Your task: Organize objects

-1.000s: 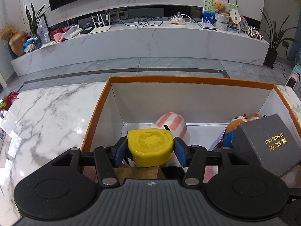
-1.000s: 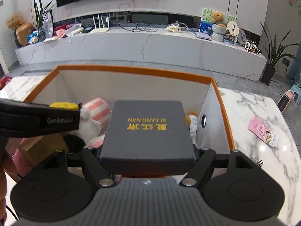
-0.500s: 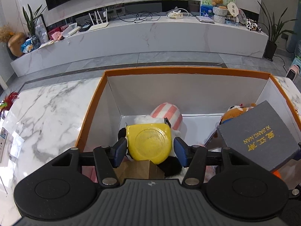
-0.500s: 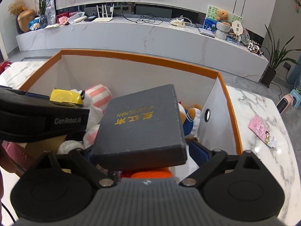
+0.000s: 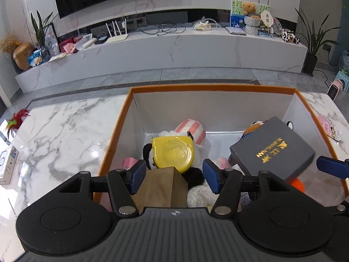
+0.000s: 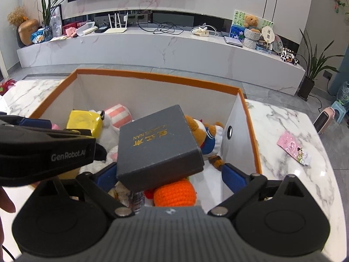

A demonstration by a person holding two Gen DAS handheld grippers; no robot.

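An orange-rimmed box with white walls stands on the marble table. My left gripper is open above it; the yellow tape measure lies free on a plush panda just beyond the fingertips. My right gripper is open; the grey box with gold lettering lies tilted on the toys between its spread fingers, also in the left wrist view. The tape measure shows in the right wrist view.
Inside the box lie a pink striped plush, a brown carton, a bear in blue and an orange knitted toy. A pink packet lies on the table at right. A small white box is at far left.
Both grippers opened. The tape measure dropped from my left gripper onto the plush. The grey box left my right gripper and settled tilted on the toys. Both grippers pulled back.
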